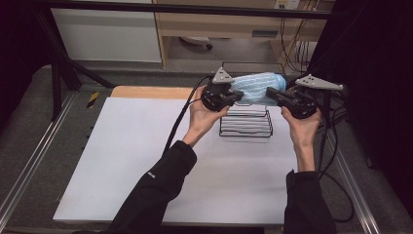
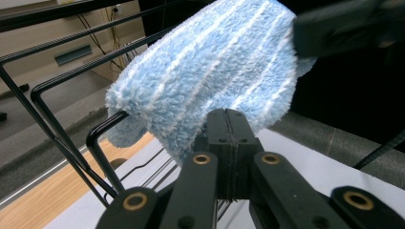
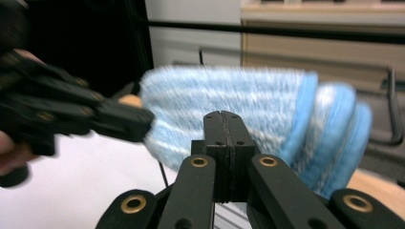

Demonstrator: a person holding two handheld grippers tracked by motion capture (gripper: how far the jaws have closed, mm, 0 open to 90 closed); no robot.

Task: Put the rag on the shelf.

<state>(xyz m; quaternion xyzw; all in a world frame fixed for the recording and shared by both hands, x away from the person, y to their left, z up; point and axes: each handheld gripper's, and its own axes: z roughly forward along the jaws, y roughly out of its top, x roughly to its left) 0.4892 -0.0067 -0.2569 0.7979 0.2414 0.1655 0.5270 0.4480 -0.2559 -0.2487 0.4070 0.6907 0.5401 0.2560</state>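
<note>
A fluffy light-blue cloth with white stripes [image 1: 255,84] hangs over the top bars of a black wire rack [image 1: 246,125] at the far middle of the table. My left gripper [image 1: 238,97] is shut, its closed jaws right at the cloth's [image 2: 210,62] lower left edge with no cloth visibly pinched. My right gripper [image 1: 269,93] is also shut, its tips against the cloth's [image 3: 248,102] right end. In the left gripper view, my left gripper [image 2: 228,117] points at the cloth's underside. The right gripper view has my right gripper [image 3: 223,117] in front of the blurred cloth.
The rack [image 2: 62,81] stands on a white board [image 1: 146,161] that covers the table, with a wooden strip [image 1: 151,91] at its far edge. Cables trail from both grippers. Shelving and a dark frame stand behind the table.
</note>
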